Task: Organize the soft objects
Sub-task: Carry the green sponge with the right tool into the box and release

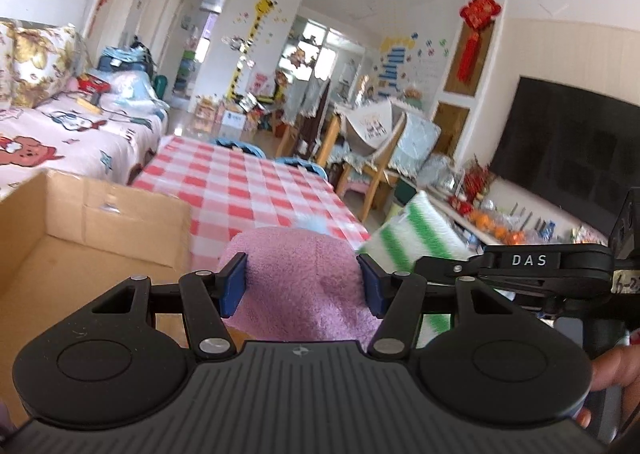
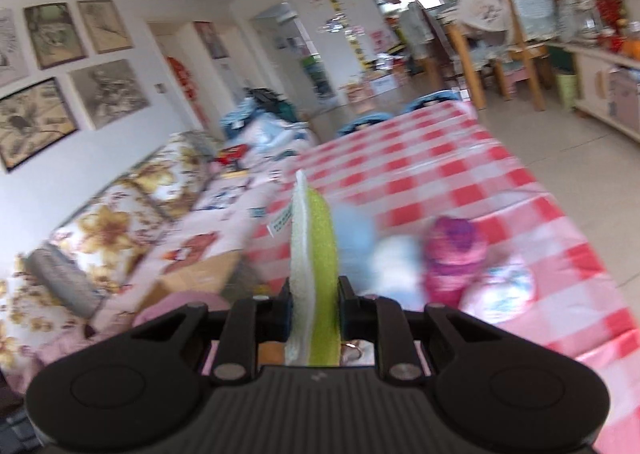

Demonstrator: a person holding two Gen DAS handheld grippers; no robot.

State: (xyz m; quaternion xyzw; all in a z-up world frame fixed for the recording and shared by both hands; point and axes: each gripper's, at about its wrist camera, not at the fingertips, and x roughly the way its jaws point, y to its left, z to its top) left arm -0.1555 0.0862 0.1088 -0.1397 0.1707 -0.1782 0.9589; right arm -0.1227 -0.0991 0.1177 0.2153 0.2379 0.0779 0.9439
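Red-and-white checked cloth (image 1: 256, 189) is spread beneath it all, yet the action sits at the jaws. A pink towel (image 1: 296, 286) is clamped between the blue pads of the left gripper (image 1: 301, 282), jaws half spread around its bulk; it looks plush, light and easily squashed. A green-striped cloth (image 2: 314, 274) is pinched edge-on by the right gripper (image 2: 314, 306), jaws nearly closed; thin and floppy, best gripped mid-fold. Beside the left gripper a cardboard box (image 1: 80, 238) is seen standing open. Further soft bundles (image 2: 452, 258) are left on the table, and a sofa (image 1: 60, 133) is seen beyond.
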